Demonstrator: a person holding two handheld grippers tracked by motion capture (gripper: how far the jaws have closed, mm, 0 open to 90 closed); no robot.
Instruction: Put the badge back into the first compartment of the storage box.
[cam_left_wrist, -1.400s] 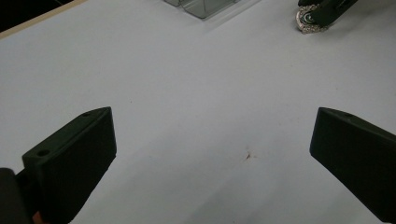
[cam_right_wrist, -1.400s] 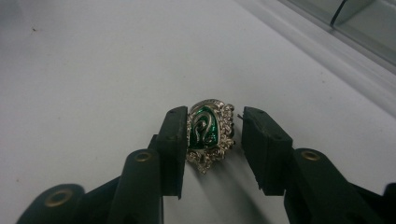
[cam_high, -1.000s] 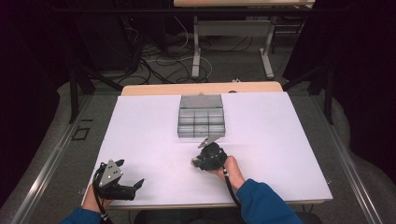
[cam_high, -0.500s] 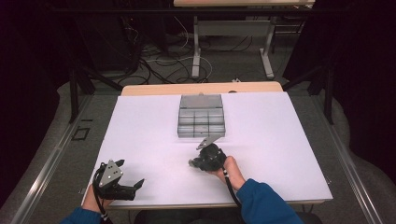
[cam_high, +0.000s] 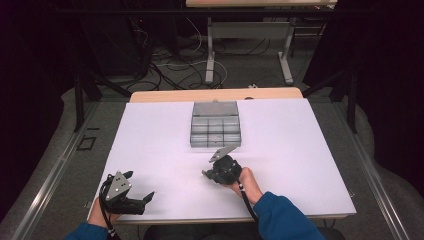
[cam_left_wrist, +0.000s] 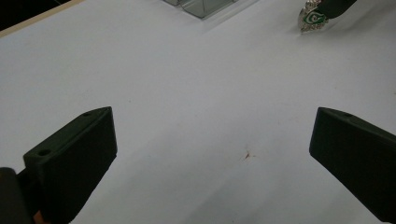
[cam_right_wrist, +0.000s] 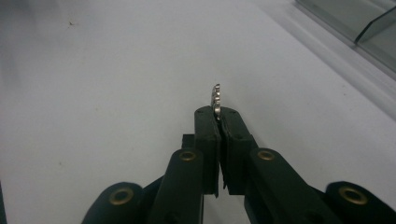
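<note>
My right gripper (cam_right_wrist: 219, 114) is shut on a small silver bottle cap (cam_right_wrist: 216, 98), held edge-on so its crimped rim sticks up past the pads. Its jaws have just been closing with the cap between them. From above, the right gripper (cam_high: 207, 175) sits low over the white table (cam_high: 300, 150), just in front of the grey compartment tray (cam_high: 215, 125). The left gripper view catches the cap's (cam_left_wrist: 312, 17) green emblem at the top right. Near the table's front left edge my left gripper (cam_high: 141, 185) rests open, nothing between its jaws (cam_left_wrist: 212, 121).
The tray's corner (cam_left_wrist: 201, 4) and its clear dividers (cam_right_wrist: 355, 18) lie close to the right gripper. A small dark mark (cam_left_wrist: 247, 156) is on the table surface. A wooden table edge (cam_high: 215, 95) runs behind the white top; cables and desk legs lie on the floor beyond.
The right gripper's jaws have come together on the small cap, and the hand shifted very slightly toward me. The left gripper has stayed put.
</note>
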